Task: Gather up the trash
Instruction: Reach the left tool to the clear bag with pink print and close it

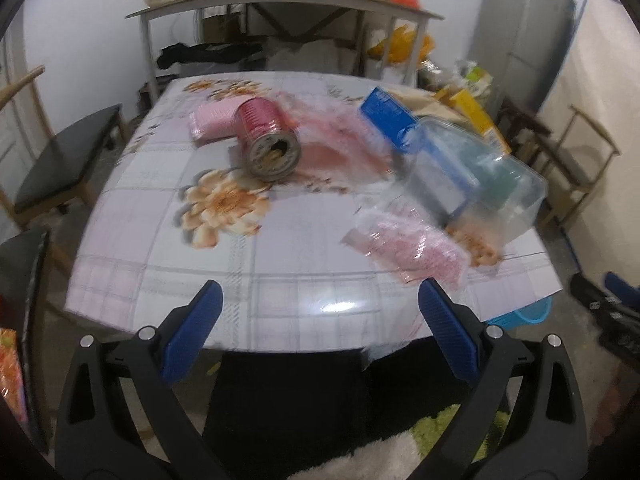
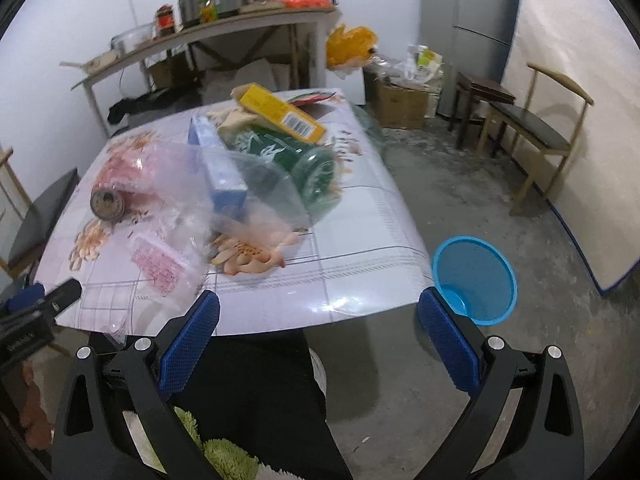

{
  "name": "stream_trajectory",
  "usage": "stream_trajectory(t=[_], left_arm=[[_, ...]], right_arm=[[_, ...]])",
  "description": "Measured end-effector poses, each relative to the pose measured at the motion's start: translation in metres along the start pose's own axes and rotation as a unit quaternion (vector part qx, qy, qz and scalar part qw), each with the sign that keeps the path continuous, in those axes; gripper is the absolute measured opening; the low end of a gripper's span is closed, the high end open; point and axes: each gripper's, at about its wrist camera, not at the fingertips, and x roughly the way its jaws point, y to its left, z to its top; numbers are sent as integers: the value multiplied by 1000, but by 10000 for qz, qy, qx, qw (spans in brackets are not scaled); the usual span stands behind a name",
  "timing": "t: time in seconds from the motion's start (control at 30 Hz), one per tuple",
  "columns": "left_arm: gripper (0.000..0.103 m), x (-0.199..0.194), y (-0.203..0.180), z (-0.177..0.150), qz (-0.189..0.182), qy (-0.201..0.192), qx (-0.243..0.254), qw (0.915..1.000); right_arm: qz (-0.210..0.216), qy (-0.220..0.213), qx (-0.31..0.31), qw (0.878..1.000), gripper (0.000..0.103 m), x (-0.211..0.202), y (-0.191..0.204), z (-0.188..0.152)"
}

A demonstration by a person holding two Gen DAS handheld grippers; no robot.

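A big table (image 1: pixel 168 216) with a flowery cloth fills most of both views. The trash lies spread over it. At 3 o'clock in the left view is a clear plastic box (image 1: pixel 480 176), tipped on its side, with a blue carton (image 1: pixel 386 118) just behind it. In the right view a green can (image 2: pixel 304 168) lies on its side behind that clear box, and a yellow carton (image 2: pixel 280 112) rests on top at 12 o'clock. A red can (image 1: pixel 268 140) lies on its side near the middle of the table, open end facing us. A pink pack (image 1: pixel 214 124) touches it at 10 o'clock. A see-through wrapper with pink print (image 1: pixel 408 248) sits near the table's front edge.

On the floor at 3 o'clock in the right view stands a blue bin (image 2: pixel 474 280), just beside the table corner.

The left gripper (image 1: pixel 320 312) is spread wide apart and holds nothing. The right gripper (image 2: pixel 318 316) is also wide apart and holds nothing. Both hang over the near table edge.
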Motion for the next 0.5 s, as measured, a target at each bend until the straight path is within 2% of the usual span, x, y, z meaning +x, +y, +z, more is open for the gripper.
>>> stream_trajectory(t=[0.07, 0.13, 0.27, 0.37, 0.5], left_arm=[[94, 3, -3, 4, -373, -54, 78, 9993], [94, 7, -11, 10, -1025, -120, 156, 9945], [94, 25, -35, 24, -1347, 205, 151, 9906], [94, 45, -53, 30, -1244, 317, 166, 9916], [94, 78, -72, 30, -638, 498, 426, 9958]], right_arm=[[19, 7, -35, 10000, 97, 4, 1, 1], [-29, 40, -10, 10000, 97, 9, -1, 0], [-140, 196, 169, 9996, 97, 20, -15, -4], [-197, 260, 322, 9989, 97, 25, -27, -8], [-285, 262, 499, 9980, 97, 31, -42, -12]])
